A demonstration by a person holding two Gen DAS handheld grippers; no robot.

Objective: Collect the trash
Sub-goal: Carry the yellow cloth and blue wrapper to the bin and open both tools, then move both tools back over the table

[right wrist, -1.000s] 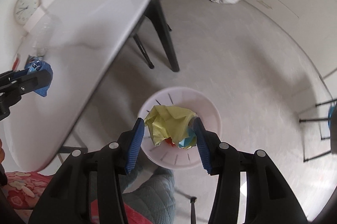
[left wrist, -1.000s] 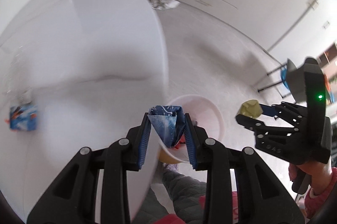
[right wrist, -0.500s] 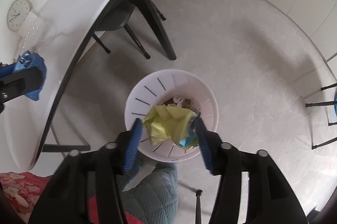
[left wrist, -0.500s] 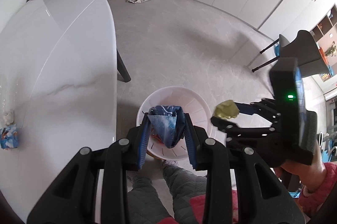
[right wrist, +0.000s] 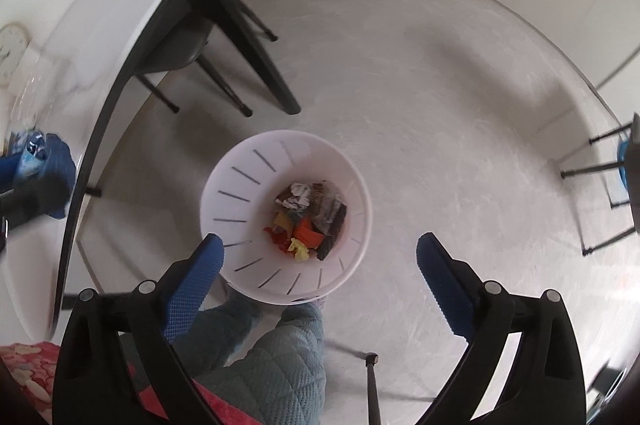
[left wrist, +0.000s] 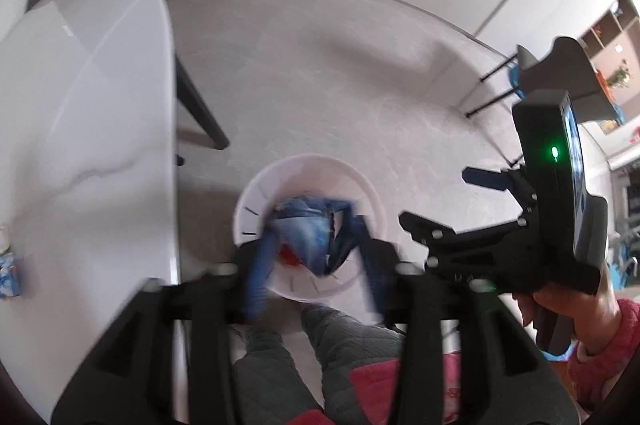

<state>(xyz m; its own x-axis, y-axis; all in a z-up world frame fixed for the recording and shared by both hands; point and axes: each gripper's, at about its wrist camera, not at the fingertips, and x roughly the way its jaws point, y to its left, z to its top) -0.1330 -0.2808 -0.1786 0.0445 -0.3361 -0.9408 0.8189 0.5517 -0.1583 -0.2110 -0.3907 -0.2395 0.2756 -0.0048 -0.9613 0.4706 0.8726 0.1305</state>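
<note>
Both grippers over the bin (right wrist: 286, 221) on the floor off the desk (left wrist: 80, 129) edge; right gripper (right wrist: 318, 257) jaws opening wide, empty; left gripper (left wrist: 316, 261) jaws opening, blue wrapper (left wrist: 308, 237) between them may snag or miss the rim.

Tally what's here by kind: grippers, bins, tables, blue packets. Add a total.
Grippers: 2, left gripper and right gripper, jaws opening, nothing between the right jaws
White bins: 1
Tables: 1
Blue packets: 2, one between the left jaws, one on the table
Total: 6
</note>
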